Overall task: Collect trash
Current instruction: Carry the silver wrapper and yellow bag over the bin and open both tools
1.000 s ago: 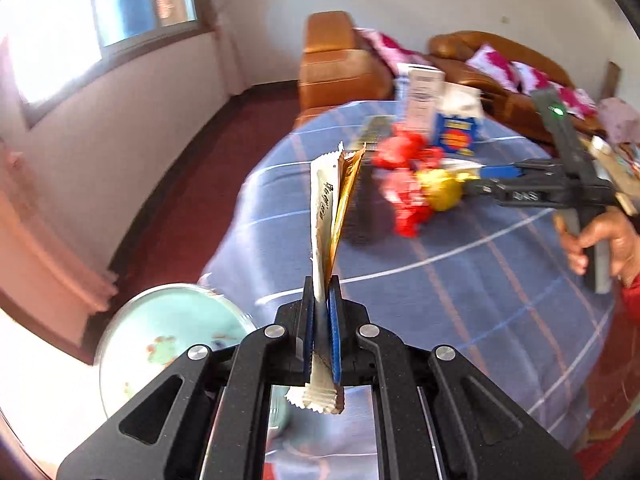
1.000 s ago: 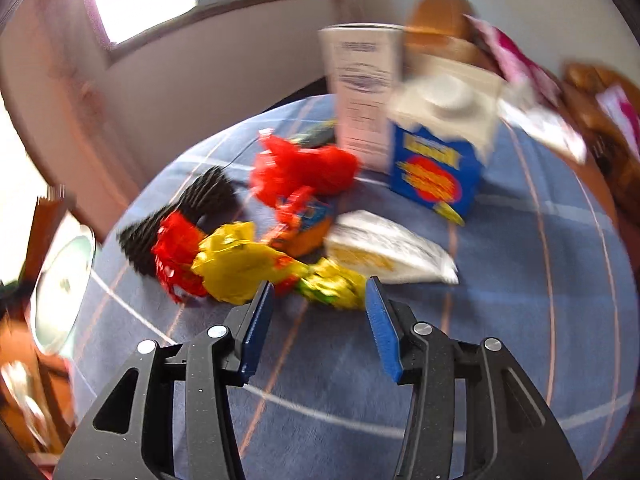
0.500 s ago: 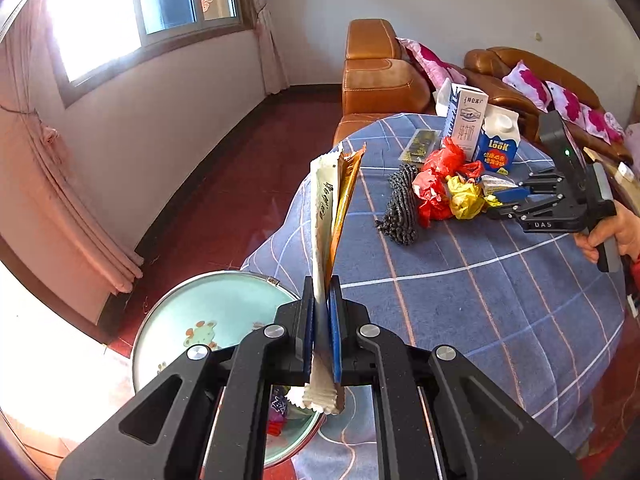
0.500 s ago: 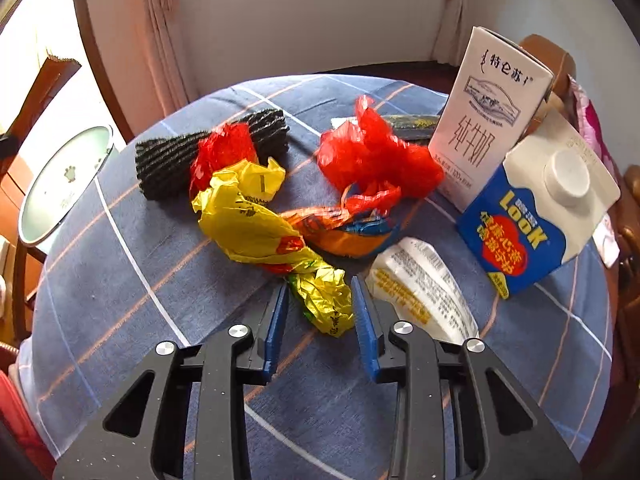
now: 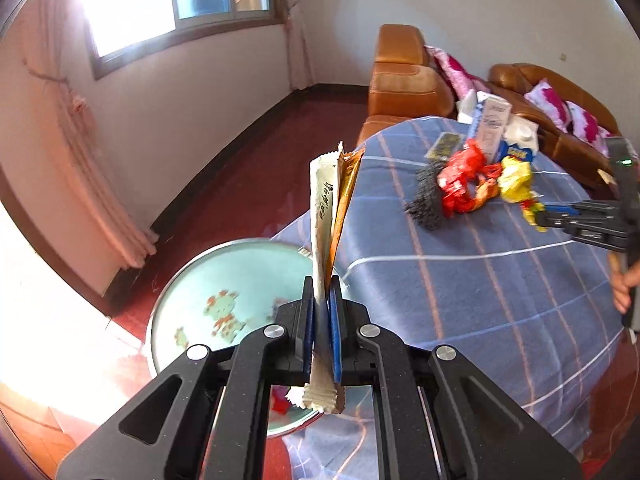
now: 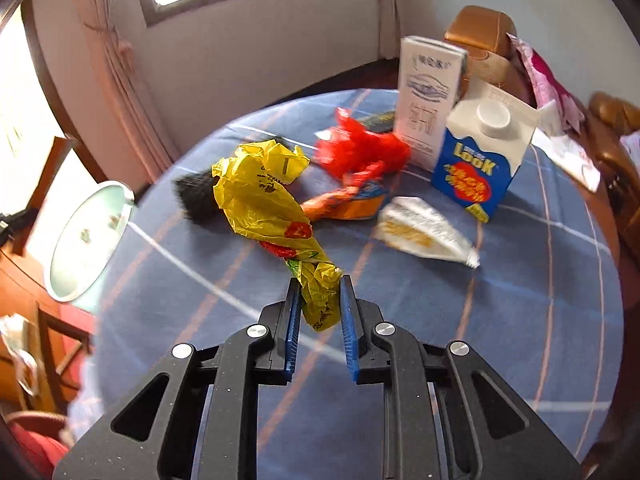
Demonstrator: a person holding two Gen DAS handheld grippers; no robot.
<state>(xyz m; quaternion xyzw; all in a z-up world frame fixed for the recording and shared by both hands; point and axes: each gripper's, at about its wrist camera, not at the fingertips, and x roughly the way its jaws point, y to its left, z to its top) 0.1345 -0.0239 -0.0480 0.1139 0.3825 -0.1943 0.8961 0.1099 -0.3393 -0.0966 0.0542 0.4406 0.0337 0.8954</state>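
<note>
Left gripper (image 5: 321, 320) clamping wrappers (image 5: 326, 216), right gripper (image 6: 319, 320) pinching yellow bag (image 6: 264, 204), blue checked tablecloth (image 6: 520, 320)

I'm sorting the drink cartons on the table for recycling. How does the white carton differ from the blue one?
The white carton is a tall, slim box with a flat top; the blue carton is shorter and squatter, with a sloped white top. The blue carton has a round white cap; no cap shows on the white carton. The white carton stands farther back, the blue carton nearer the camera. Both stand upright, side by side, on the tablecloth.
</note>
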